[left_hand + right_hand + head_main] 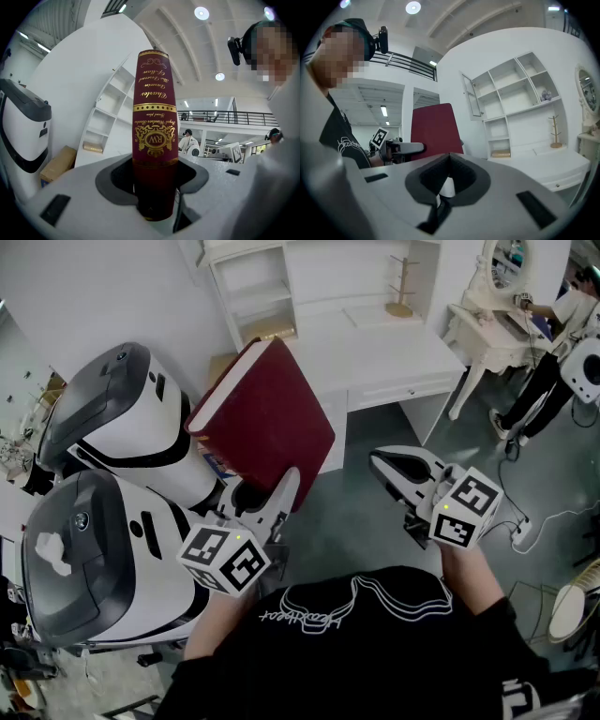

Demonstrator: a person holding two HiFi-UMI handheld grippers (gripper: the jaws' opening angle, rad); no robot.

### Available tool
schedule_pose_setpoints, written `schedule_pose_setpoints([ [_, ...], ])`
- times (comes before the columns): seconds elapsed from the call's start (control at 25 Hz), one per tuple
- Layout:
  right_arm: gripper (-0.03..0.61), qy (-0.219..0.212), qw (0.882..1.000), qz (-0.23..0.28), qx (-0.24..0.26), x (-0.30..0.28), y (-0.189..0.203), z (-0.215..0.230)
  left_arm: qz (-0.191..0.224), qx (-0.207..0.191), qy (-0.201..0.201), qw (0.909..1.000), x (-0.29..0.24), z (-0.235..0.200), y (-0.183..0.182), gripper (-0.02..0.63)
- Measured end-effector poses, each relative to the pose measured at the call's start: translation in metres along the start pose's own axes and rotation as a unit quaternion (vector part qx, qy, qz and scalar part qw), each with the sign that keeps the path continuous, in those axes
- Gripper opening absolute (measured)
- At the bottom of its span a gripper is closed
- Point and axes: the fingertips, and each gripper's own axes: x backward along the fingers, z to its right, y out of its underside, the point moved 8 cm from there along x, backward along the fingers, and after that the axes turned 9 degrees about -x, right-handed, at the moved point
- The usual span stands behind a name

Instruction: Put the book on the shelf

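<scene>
The book (267, 418), dark red with gold lettering down its spine (154, 122), is held up in the air, tilted, in front of the desk's front left corner. It touches neither desk nor shelf. The left tool (281, 488) grips it at its lower end. In the left gripper view the spine stands upright between the two jaws (154, 164), which press on its covers from either side. The right tool (389, 463) hangs to the right of the book, well apart from it. Its jaws are together at the tips with nothing between them (449, 157), and its view shows the book's plain red cover (433, 129).

The desk (375, 343) is white, with a mostly bare top. A small wooden peg stand (401, 287) sits near its back edge. The white shelf (248, 287) rises at the desk's back left. One low compartment holds a flat tan thing (500, 153) lying down, and a higher one on the right holds a small purplish item (546, 96). The other compartments in view look bare.

A cardboard box (58, 164) sits low beside the shelf. Two large white-and-grey machines (122, 418) (84, 559) stand at the left. The floor (469, 456) is grey. At the far right stand a white dressing table with a mirror (492, 315) and another person (553, 362).
</scene>
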Motion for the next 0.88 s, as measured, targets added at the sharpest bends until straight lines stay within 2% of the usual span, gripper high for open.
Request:
schedule_pose_setpoints([
  [0.24, 0.005, 0.008, 1.0, 0.003, 0.005, -0.005, -0.002, -0.003, -0.005, -0.012, 0.006, 0.9999, 0.0, -0.002, -0.001, 0.202],
  [0.52, 0.005, 0.014, 1.0, -0.003, -0.009, -0.016, 0.015, -0.013, -0.009, -0.004, 0.013, 0.9999, 0.009, -0.015, 0.005, 0.202],
  [0.88, 0.005, 0.049, 0.999, -0.007, -0.001, -0.014, 0.02, -0.014, -0.01, 0.002, 0.023, 0.9997, 0.005, -0.029, 0.012, 0.203],
])
